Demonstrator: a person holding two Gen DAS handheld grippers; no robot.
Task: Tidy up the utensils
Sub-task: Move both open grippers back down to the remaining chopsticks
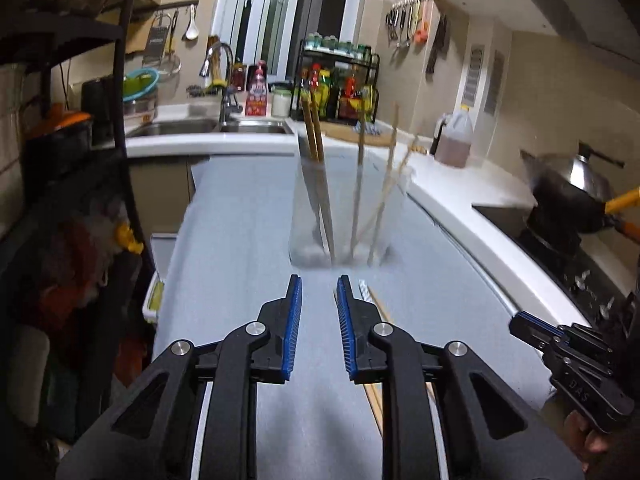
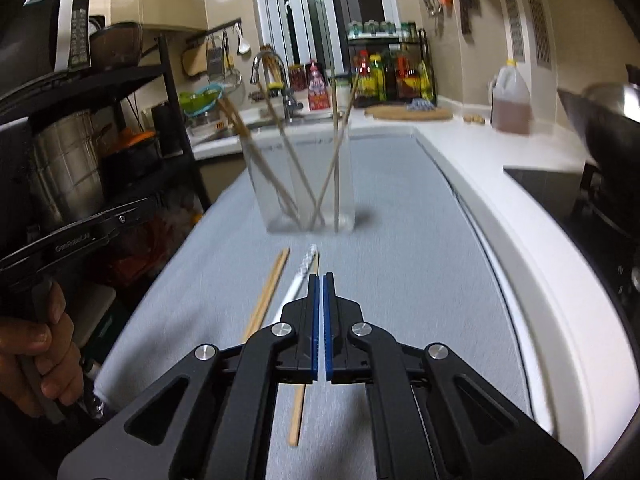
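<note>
A clear square holder stands on the grey mat with several wooden chopsticks leaning in it; it also shows in the right wrist view. My left gripper is open and empty, just short of the holder. My right gripper is shut and empty, above the mat. Loose on the mat lie a wooden chopstick, a white patterned chopstick and another wooden chopstick partly hidden under my right gripper. The right gripper also shows at the left wrist view's right edge.
A white counter runs along the right with a wok on the stove and an oil jug. A sink and bottle rack are at the back. A black shelf unit stands at the left.
</note>
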